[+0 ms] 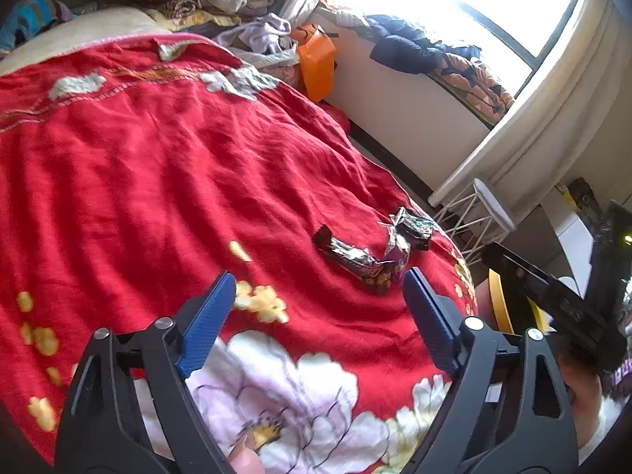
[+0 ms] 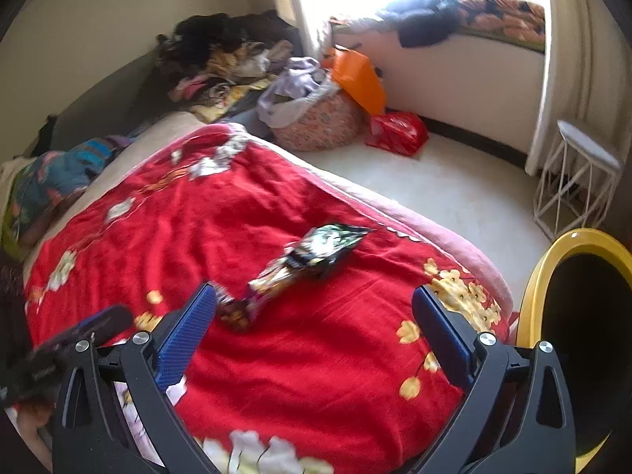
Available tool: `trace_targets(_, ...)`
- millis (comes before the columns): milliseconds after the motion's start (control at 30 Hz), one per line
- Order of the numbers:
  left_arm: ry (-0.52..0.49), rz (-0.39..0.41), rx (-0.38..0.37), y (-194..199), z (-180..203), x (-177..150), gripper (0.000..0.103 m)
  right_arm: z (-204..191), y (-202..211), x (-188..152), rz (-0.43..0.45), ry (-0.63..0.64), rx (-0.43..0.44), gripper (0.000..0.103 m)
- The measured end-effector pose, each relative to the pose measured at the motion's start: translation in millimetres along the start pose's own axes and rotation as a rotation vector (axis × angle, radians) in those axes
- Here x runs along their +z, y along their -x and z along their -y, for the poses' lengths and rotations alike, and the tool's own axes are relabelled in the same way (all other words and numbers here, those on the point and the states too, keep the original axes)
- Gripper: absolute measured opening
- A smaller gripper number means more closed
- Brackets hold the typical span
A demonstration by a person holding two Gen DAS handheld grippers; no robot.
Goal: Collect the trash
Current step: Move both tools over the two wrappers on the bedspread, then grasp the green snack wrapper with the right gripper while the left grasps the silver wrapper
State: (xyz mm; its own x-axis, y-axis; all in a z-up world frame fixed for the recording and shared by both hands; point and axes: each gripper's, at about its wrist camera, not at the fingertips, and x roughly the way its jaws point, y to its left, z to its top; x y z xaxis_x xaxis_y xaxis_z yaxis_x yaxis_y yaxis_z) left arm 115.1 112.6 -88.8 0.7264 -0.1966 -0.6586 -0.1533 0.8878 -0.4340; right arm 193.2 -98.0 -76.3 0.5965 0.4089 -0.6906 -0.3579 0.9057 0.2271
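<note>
Both the left gripper and the right gripper hang above the red floral blanket with jaws spread and nothing between them, while two crumpled snack wrappers lie on it near the yellow-rimmed bin.

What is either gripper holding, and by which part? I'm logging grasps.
Nothing. The left gripper and right gripper are both open above the red blanket; the wrappers lie loose on it.
</note>
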Motion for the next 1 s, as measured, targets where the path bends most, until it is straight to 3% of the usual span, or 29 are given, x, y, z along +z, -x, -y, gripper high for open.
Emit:
trace_targets(100, 0.026, -0.024, -0.021, -13, 2, 2, 0.066, 9, -16, 7, -0.018, -0.039, -0.007, 0.096)
trace_targets(400, 0.136, -0.084, -0.080, -47, -2, 5, 0.053, 15, -54, 20, -0.053, -0.083, -0.005, 0.094)
trace_targets(467, 0.166, -0.098, -0.099, -52, -4, 6, 0.050, 17, -61, 21, -0.071, -0.102, 0.013, 0.086)
trace_targets(733, 0.250, -0.125, -0.138, -67, -8, 4, 0.039, 30, -92, 24, -0.137, -0.211, 0.077, 0.068)
trace_targets(867, 0.271, -0.144, -0.143, -72, -9, 2, 0.038, 32, -98, 18, -0.165, -0.226, 0.136, 0.043)
trace_targets(900, 0.275, -0.146, -0.141, -73, -9, 2, 0.038, 31, -98, 16, -0.161, -0.223, 0.139, 0.041)
trace_targets(967, 0.285, -0.148, -0.144, -75, -9, 2, 0.036, 32, -93, 12, -0.149, -0.219, 0.157, 0.025)
trace_targets(1000, 0.288, -0.150, -0.145, -76, -9, 2, 0.035, 33, -90, 10, -0.143, -0.223, 0.164, 0.024)
